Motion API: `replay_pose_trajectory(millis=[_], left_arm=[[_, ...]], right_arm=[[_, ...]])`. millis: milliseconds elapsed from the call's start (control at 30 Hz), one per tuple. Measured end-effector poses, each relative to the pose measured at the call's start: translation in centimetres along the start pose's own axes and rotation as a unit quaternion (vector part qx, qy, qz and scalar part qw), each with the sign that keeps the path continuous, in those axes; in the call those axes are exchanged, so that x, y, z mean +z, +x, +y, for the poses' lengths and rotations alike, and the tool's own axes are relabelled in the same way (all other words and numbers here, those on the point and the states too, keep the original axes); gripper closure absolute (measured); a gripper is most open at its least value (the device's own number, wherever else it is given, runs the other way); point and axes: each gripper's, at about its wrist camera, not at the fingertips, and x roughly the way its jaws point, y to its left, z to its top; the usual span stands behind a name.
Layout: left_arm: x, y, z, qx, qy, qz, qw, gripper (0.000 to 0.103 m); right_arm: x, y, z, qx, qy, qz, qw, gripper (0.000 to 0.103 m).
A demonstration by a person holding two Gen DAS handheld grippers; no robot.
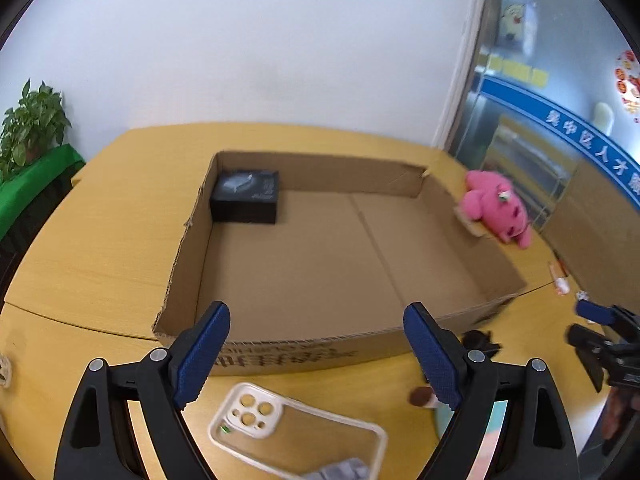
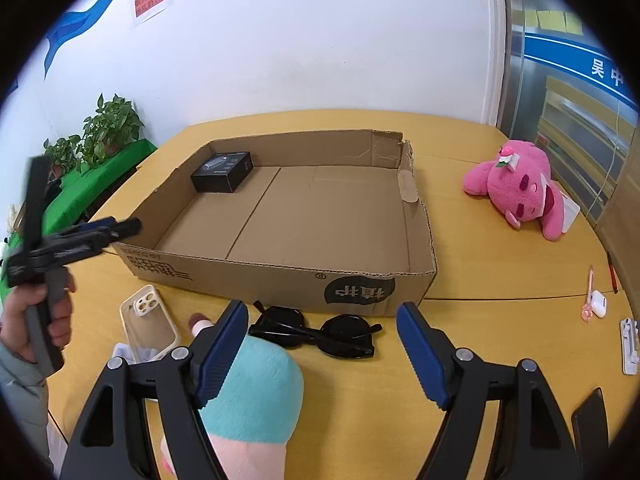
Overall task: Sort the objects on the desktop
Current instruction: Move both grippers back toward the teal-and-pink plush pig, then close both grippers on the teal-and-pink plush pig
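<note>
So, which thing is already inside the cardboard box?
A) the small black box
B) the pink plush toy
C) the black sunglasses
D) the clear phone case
A: the small black box sits in a far corner of the cardboard box; the pink plush toy, black sunglasses and clear phone case lie outside on the table.

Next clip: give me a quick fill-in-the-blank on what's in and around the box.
1. The only item inside the cardboard box is a small ___ box.
2. The plush bear lying outside the box is ___.
3. The sunglasses lie on the ___.
4. The jaws of the right hand-held gripper hold ___.

Missing words: black; pink; table; nothing
</note>
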Motion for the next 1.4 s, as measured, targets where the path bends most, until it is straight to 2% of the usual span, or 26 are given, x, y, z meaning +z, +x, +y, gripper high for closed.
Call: replay_pose_trajectory(millis=[67,233,267,300,333,367,400,433,467,500,533,567,600,633,667,700,900,1000,1033,1067,1133,1233,1267,1333,1367,1400], left_arm=[[-0.4,-2.0,-1.1,0.003,0.013,-0.021,0.9997,0.004],[-1.2,-6.3,-3.6,0.006,0.026,-0.067,0.9974,0.005],[-1.4,-6.8,-3.9,0.010,0.026,-0.076,0.9967,0.013],[-1.7,-7.3,-4.3,0.015,0.029,-0.087,0.9957,0.043],[-1.7,-7.4,-4.3,0.013,0.030,-0.082,0.9961,0.065],[-1.8,-7.1,-4.3,-0.005,0.024,-0.068,0.9974,0.101],[-1.9,-7.0,-4.1,-0.023,0.015,-0.057,0.9980,0.102],[-2.0,-7.0,-4.0,-0.036,0.008,-0.052,0.9980,0.102],[-2.2,-7.0,-4.0,-0.035,0.006,-0.051,0.9981,0.101],[-2.5,-7.1,-4.2,-0.031,0.005,-0.049,0.9983,0.099],[-2.7,-7.0,-4.2,-0.026,-0.001,-0.042,0.9988,0.076],[-3.0,-7.0,-4.1,-0.025,-0.010,-0.035,0.9990,0.027],[-3.3,-6.9,-3.9,-0.026,-0.029,-0.026,0.9989,0.001],[-3.7,-7.3,-3.6,-0.035,-0.046,-0.033,0.9978,0.002],[-4.2,-7.7,-3.5,-0.054,-0.059,-0.041,0.9960,0.001],[-4.7,-7.9,-3.5,-0.078,-0.062,-0.039,0.9942,0.001],[-6.7,-6.4,-5.3,-0.111,-0.049,-0.007,0.9926,0.001],[-7.6,-5.1,-6.5,-0.127,-0.048,0.017,0.9907,0.001],[-7.8,-4.7,-6.6,-0.133,-0.047,0.021,0.9898,0.001],[-8.2,-4.2,-6.9,-0.141,-0.047,0.027,0.9885,0.001],[-9.0,-2.5,-7.4,-0.162,-0.053,0.063,0.9833,0.001],[-9.9,0.0,-7.9,-0.193,-0.070,0.105,0.9730,0.001],[-10.1,0.4,-8.1,-0.196,-0.072,0.114,0.9713,0.003],[-10.9,1.9,-8.8,-0.197,-0.072,0.142,0.9673,0.015],[-11.0,2.0,-9.1,-0.181,-0.065,0.143,0.9709,0.022],[-11.3,2.3,-9.4,-0.165,-0.056,0.144,0.9741,0.024]], right_arm=[[-0.1,-0.3,0.3,0.000,-0.003,-0.005,1.000,0.026],[-0.4,-1.0,1.1,0.008,0.000,-0.018,1.000,0.026],[-0.4,-1.2,1.2,0.009,0.000,-0.019,1.000,0.026],[-0.5,-1.4,1.3,0.011,-0.001,-0.023,1.000,0.026],[-0.6,-1.7,1.4,0.013,-0.001,-0.028,1.000,0.026],[-0.8,-2.2,1.5,0.014,-0.004,-0.038,0.999,0.028],[-1.0,-2.7,1.6,0.016,-0.008,-0.046,0.999,0.035],[-1.3,-3.1,1.6,0.015,-0.014,-0.049,0.999,0.070],[-1.5,-3.2,1.5,0.013,-0.015,-0.045,0.999,0.099],[-1.8,-3.4,1.1,0.015,-0.009,-0.041,0.999,0.098],[-2.2,-3.6,0.8,0.018,-0.003,-0.038,0.999,0.098],[-2.7,-3.7,0.3,0.023,0.006,-0.034,0.999,0.089],[-3.3,-3.6,-0.2,0.028,0.015,-0.023,0.999,0.076],[-3.9,-3.5,-0.6,0.036,0.025,-0.009,0.999,0.037],[-4.9,-3.4,-1.0,0.051,0.038,0.004,0.998,0.013],[-5.6,-3.4,-1.1,0.064,0.045,0.011,0.997,0.012],[-9.5,-1.2,0.2,0.169,0.076,0.092,0.978,0.012],[-10.7,0.6,1.9,0.180,0.065,0.122,0.974,0.013],[-11.0,1.2,2.7,0.184,0.053,0.133,0.973,0.020],[-11.2,1.5,3.5,0.168,0.035,0.135,0.976,0.030],[-11.4,1.1,5.0,0.155,-0.006,0.117,0.981,0.032],[-11.5,1.1,5.7,0.164,-0.026,0.113,0.980,0.034],[-11.4,1.3,5.7,0.165,-0.027,0.114,0.979,0.034],[-11.5,1.3,5.9,0.165,-0.035,0.114,0.979,0.035],[-11.6,1.2,6.2,0.164,-0.043,0.113,0.979,0.035],[-11.7,1.2,6.4,0.163,-0.053,0.114,0.979,0.035]])
